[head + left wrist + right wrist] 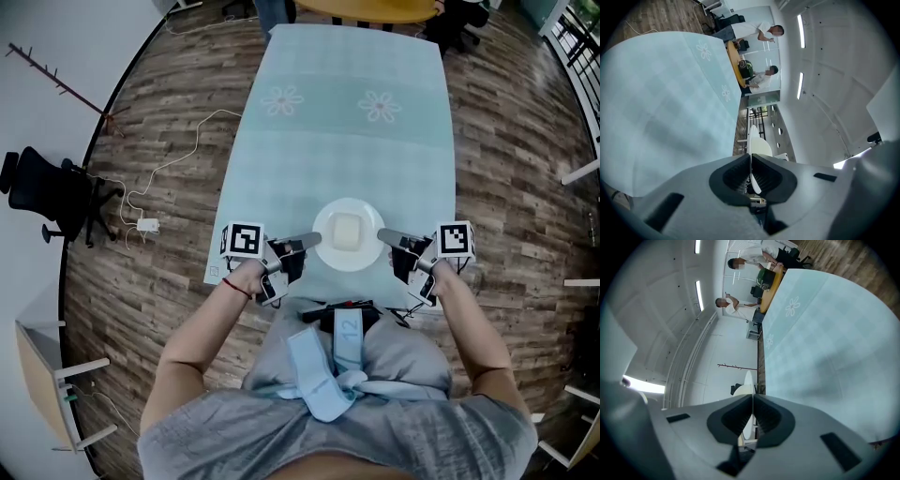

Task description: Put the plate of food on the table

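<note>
1. My left gripper (314, 238) is clamped on the plate (349, 263) at its left rim.
2. My right gripper (382, 234) pinches the opposite rim.
3. The plate spans between them and carries a pale food block (348, 232).
4. The table (347, 131) stretches ahead of both jaws.

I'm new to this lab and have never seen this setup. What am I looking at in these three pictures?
No robot: a person holds a two-jaw gripper in each hand. One picture comes from a camera on their head, looking down; the other two come from cameras on the grippers, looking along the jaws. The left gripper and right gripper each clamp opposite rims of a white plate carrying a pale square of food, at the near end of a blue-clothed table.
</note>
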Motion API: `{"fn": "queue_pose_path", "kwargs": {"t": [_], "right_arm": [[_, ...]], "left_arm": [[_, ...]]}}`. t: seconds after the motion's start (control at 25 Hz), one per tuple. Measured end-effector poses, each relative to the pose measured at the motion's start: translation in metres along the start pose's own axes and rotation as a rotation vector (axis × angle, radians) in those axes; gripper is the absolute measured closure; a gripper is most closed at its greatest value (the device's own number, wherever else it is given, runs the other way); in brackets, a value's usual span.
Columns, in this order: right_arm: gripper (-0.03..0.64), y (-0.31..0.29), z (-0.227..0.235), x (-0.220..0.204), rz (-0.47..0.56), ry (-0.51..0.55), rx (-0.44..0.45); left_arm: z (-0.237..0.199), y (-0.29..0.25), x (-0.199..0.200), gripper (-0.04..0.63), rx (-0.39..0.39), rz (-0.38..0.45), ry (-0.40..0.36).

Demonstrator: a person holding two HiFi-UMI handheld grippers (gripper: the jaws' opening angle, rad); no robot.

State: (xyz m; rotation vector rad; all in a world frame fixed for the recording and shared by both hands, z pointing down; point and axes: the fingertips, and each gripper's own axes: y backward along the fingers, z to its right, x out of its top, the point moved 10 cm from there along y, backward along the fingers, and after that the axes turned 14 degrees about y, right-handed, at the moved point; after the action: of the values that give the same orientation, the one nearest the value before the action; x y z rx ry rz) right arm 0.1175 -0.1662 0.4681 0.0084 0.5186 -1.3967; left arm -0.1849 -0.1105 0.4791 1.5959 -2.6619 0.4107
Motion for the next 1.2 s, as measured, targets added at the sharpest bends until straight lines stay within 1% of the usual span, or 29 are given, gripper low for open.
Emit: {"fn": "queue_pose_path", "kwargs": {"t": [0.12, 0.28, 0.44, 0.6, 0.68, 0.84, 0.96, 1.2], "right_arm": [[0.581, 0.002, 0.006, -0.004, 0.0, -0.024, -0.018], [0.581, 0.004, 0.008, -0.003, 0.014, -0.035, -0.03], [0.581, 0.004, 0.01, -0.007, 0.016, -0.047, -0.052], [0.581, 0.001, 0.017, -0.009, 0.02, -0.062, -0.067], [0.581, 0.0, 0.019, -0.008, 0.024, -0.055, -0.08], [0.58, -0.004, 0.027, -0.009, 0.037, -0.03, -0.068], [0.58, -0.012, 0.038, -0.004, 0.047, -0.012, -0.077], [0.58, -0.025, 0.063, 0.001, 0.071, 0.007, -0.082]], "left_arm": [[-0.005, -0.003, 0.001, 0.566, 0.007, -0.019, 0.014], [-0.003, -0.009, 0.007, 0.566, 0.015, -0.04, -0.001], [-0.008, -0.01, 0.01, 0.566, 0.023, -0.056, 0.0], [-0.015, -0.012, 0.016, 0.566, 0.045, -0.066, -0.01], [-0.017, -0.014, 0.021, 0.566, 0.056, -0.065, -0.025], [-0.021, -0.018, 0.024, 0.566, 0.053, -0.062, -0.048], [-0.029, -0.022, 0.035, 0.566, 0.055, -0.051, -0.056], [-0.046, -0.034, 0.052, 0.566, 0.083, -0.042, -0.078]]}}
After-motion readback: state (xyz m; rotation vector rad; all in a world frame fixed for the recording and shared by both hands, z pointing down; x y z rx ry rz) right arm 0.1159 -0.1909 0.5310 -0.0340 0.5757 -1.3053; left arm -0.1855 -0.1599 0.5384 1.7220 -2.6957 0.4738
